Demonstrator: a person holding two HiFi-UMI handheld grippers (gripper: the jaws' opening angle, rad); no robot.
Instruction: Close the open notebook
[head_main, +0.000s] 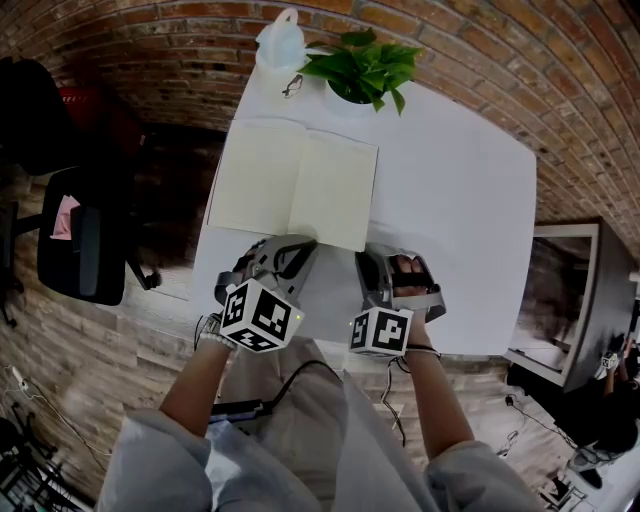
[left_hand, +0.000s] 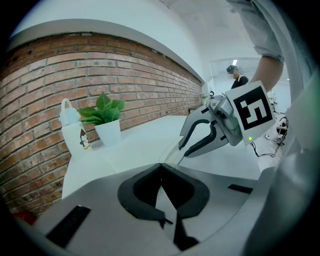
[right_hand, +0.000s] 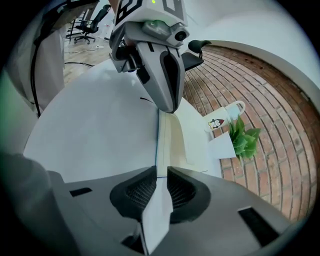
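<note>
An open notebook (head_main: 295, 185) with blank cream pages lies on the white table (head_main: 460, 220). My left gripper (head_main: 290, 250) is shut with nothing in it. Its tip sits at the notebook's near edge, close to the spine; the right gripper view shows this gripper (right_hand: 168, 107) from the front. My right gripper (head_main: 372, 262) is at the notebook's near right corner. In the right gripper view, the edge of the notebook's right half (right_hand: 175, 135) runs between the jaws of this gripper (right_hand: 161, 172) and fills the gap. The left gripper view shows the closed left gripper (left_hand: 161, 167) and the right gripper (left_hand: 187, 150) beyond.
A potted green plant (head_main: 360, 70), a white bag with a penguin print (head_main: 280, 40) and a pair of glasses (head_main: 292, 85) stand at the table's far end. A black chair (head_main: 80, 240) is to the left and a low cabinet (head_main: 565, 300) to the right.
</note>
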